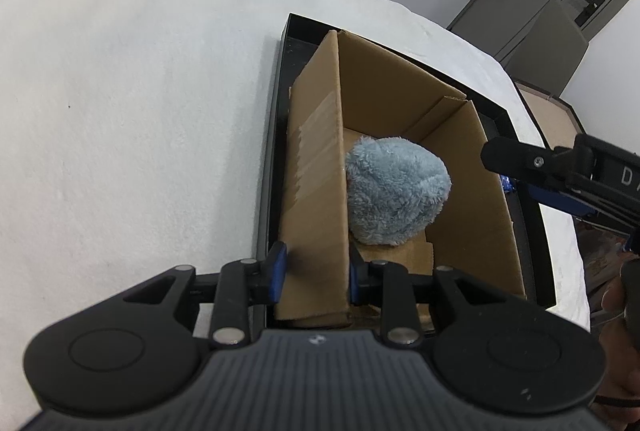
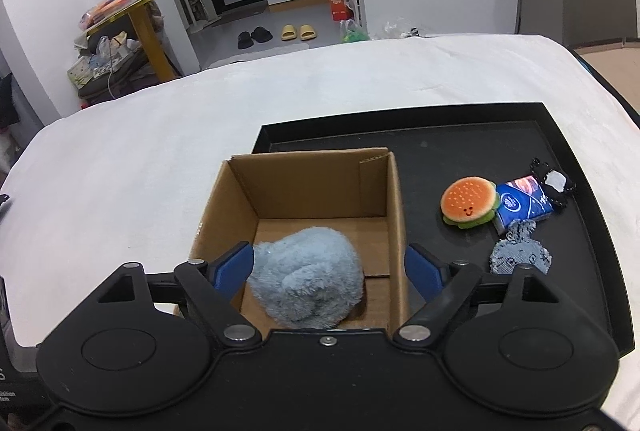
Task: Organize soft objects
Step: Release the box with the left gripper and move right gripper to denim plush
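A cardboard box point(image 1: 316, 167) point(image 2: 320, 191) stands on a black tray point(image 2: 460, 143) point(image 1: 276, 135). A fluffy light-blue plush point(image 1: 394, 191) point(image 2: 306, 287) lies inside the box. My left gripper point(image 1: 316, 277) is shut on the box's left wall. My right gripper point(image 2: 330, 267) is open above the box, its jaws either side of the plush and not touching it; it also shows in the left wrist view point(image 1: 520, 161). On the tray right of the box lie a burger plush point(image 2: 470, 203), a blue tissue pack point(image 2: 520, 205), a black-and-white plush point(image 2: 554, 185) and a blue-grey fabric piece point(image 2: 520, 251).
The tray rests on a white cloth-covered table point(image 1: 120, 91) point(image 2: 140, 151). Beyond the table are slippers point(image 2: 296, 33), an orange box point(image 2: 338, 1), a cluttered yellow side table point(image 2: 132, 3) and white cabinets.
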Demonstrator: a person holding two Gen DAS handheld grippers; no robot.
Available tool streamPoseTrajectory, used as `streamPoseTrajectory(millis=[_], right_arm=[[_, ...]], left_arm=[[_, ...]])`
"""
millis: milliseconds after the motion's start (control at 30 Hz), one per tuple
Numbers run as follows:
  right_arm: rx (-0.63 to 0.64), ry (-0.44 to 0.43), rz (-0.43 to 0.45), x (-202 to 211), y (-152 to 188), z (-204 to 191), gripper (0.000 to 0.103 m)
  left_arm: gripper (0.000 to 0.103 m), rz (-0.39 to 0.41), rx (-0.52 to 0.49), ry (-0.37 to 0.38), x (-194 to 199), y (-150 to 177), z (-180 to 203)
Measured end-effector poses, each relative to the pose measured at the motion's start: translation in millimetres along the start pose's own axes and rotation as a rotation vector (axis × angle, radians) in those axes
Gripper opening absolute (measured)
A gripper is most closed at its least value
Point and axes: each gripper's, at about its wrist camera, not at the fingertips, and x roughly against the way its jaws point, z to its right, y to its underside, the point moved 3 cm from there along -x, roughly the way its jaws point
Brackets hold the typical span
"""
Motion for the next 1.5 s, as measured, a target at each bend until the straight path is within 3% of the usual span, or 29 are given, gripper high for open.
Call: streamPoseTrajectory(millis=[567, 1133, 1500], right_arm=[[-0.054, 0.02, -0.011, -5.6, 5.1, 36.8, 0.088], [-0.14, 0.029, -0.032, -10.9, 10.3, 86.0, 0.089], [-0.197, 0.05, -0.05, -17.4, 16.9, 129.2, 0.089]], left_arm=[[0.032, 0.012, 0.01, -0.078, -4.9, -4.7, 5.1], [0.058, -0.002, -0.032, -0.147, -22.2, -9.4, 31.6], [0.067, -0.001, -0.034, -0.215, -33.8, -14.2, 45.8]])
